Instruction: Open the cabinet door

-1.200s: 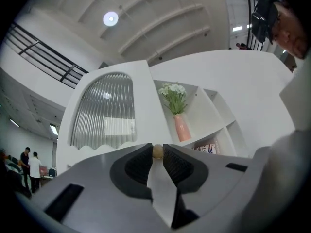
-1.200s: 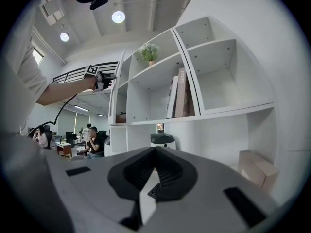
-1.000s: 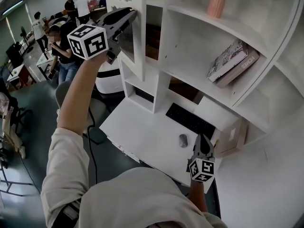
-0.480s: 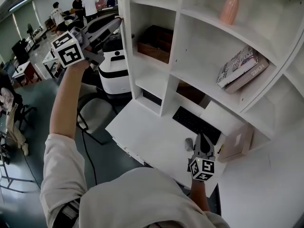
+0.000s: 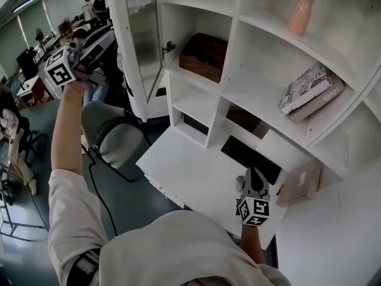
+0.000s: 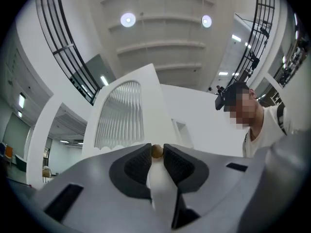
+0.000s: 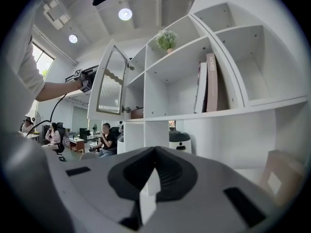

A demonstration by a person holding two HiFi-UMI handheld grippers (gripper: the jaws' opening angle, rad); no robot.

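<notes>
The cabinet door (image 5: pixel 141 34), a white frame round ribbed glass, stands swung out to the left of the white shelf unit (image 5: pixel 229 70). My left gripper (image 5: pixel 106 36) is raised at the door's outer edge. In the left gripper view a small brown knob (image 6: pixel 156 151) sits between the dark pads (image 6: pixel 136 164), which touch it on both sides while the jaws are opening slightly; the door (image 6: pixel 119 115) rises behind it. My right gripper (image 5: pixel 252 174) hangs low over the desk (image 5: pixel 178 171), shut and empty. From the right gripper view the door (image 7: pixel 111 81) and left gripper (image 7: pixel 87 79) show far left.
Behind the door is a compartment with a brown box (image 5: pixel 205 51). A pink vase (image 5: pixel 299 14) and books (image 5: pixel 311 93) sit on shelves to the right. A keyboard (image 5: pixel 250 154) and mouse (image 5: pixel 240 183) lie on the desk. A grey chair (image 5: pixel 113 139) stands below the door; people are at far left.
The door has swung from nearly closed to wide open toward the left. My left gripper moved left with the knob between its jaws. The right gripper stays shut over the desk.
</notes>
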